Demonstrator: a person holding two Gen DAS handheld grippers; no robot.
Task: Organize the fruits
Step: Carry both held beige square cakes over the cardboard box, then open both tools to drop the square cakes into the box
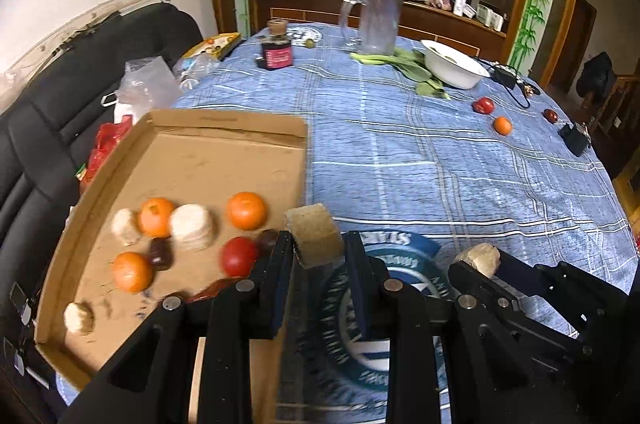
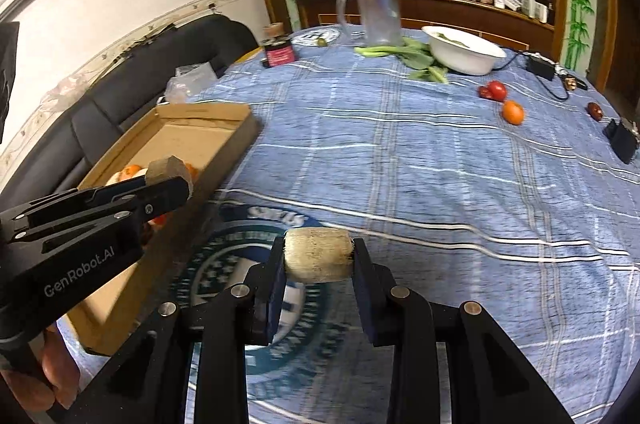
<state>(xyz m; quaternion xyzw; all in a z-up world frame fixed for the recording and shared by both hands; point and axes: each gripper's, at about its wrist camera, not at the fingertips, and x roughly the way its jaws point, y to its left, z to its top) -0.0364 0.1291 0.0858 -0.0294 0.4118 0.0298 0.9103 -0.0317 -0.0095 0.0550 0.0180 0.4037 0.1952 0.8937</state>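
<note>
Cardboard tray (image 1: 224,128) — oranges (image 1: 246,210), tomato (image 1: 239,256)

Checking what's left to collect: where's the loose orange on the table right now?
The orange lies on the blue tablecloth at the far right in both wrist views, just in front of the red tomato and nearer than the white bowl, well away from the cardboard tray.

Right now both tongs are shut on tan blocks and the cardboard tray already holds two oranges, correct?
Not quite: the cardboard tray holds three oranges, as the left wrist view shows. The rest stands: the left tongs are shut on a tan block, and the right tongs on another tan block.
</note>
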